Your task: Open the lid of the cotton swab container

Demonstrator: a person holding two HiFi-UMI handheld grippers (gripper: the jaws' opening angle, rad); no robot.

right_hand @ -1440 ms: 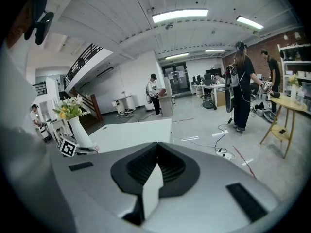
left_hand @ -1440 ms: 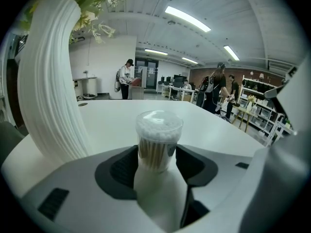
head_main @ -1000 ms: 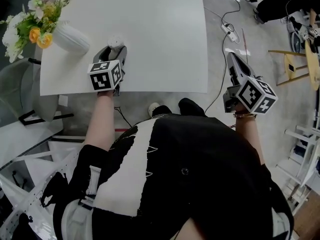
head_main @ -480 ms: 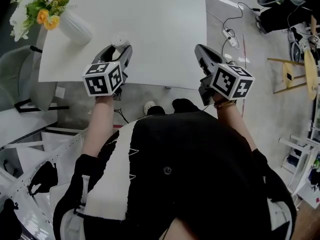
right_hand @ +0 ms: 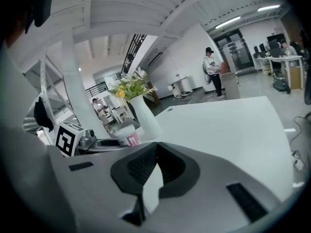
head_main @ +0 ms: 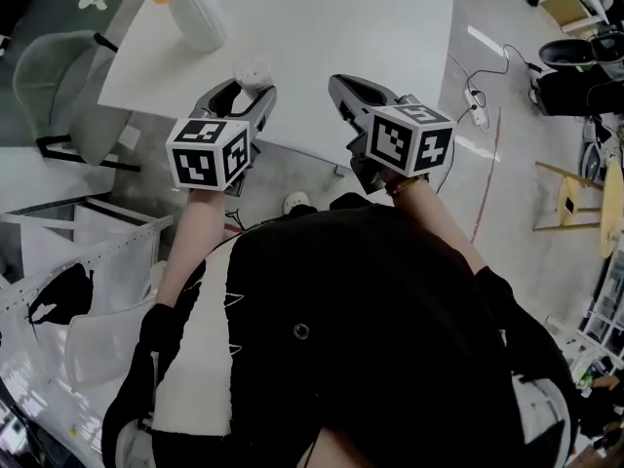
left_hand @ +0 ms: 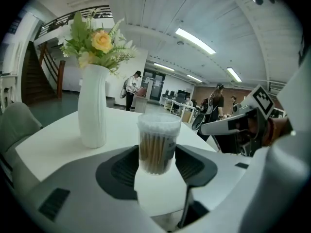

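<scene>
left tool (left_hand: pixel 156 160) clamps swab container (left_hand: pixel 156 139)

I take this for a large open-plan office or lab floor, not a home. In the gripper views I see long strip lights (left_hand: pixel 194 40) set in a white ribbed ceiling. Far back there are rows of desks (left_hand: pixel 177 111) with people standing and sitting at them, glass doors (right_hand: pixel 238 45), and a staircase (left_hand: pixel 35 76) with a railing. Looking down from the head view, I see a plain white table (head_main: pixel 390 27) standing on a polished grey floor (head_main: pixel 507 193). A power strip (head_main: pixel 475 105) and its cable trail across that floor. A grey chair (head_main: pixel 58 81) sits at the table's corner, and a white vase (left_hand: pixel 92 108) of flowers stands on the table.
</scene>
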